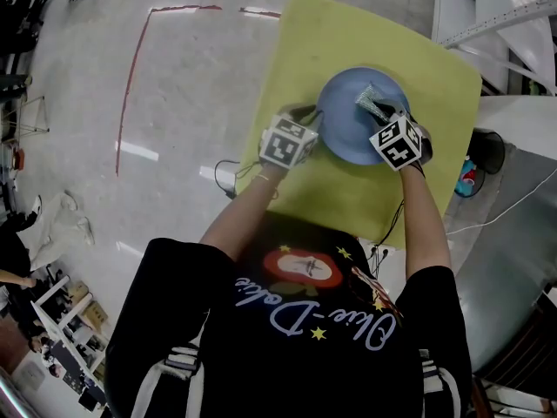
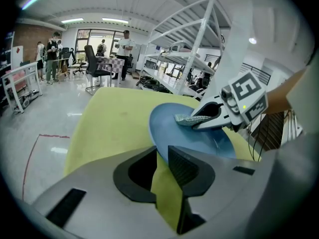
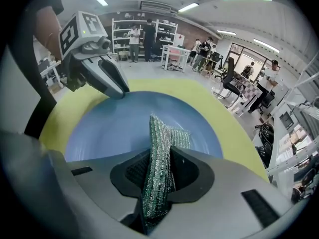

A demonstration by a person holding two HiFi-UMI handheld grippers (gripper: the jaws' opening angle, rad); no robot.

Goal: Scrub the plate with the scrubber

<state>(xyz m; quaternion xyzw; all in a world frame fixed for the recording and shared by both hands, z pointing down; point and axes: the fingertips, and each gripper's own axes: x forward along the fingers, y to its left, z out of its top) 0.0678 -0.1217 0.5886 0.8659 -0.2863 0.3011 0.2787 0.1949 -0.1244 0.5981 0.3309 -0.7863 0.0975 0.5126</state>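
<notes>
On the yellow table (image 1: 348, 33), the blue plate (image 1: 348, 124) lies face up near the middle. Your left gripper (image 2: 162, 166) has its jaws closed narrowly on the plate's left rim (stiff and smooth, probably slippery and breakable, so the rim is the sensible hold). Your right gripper (image 3: 159, 176) is clamped on the green scrubber (image 3: 162, 143), a soft, light mesh pad pinched at its near end. Its long axis runs out along the jaws, tip angled down over the plate.
</notes>
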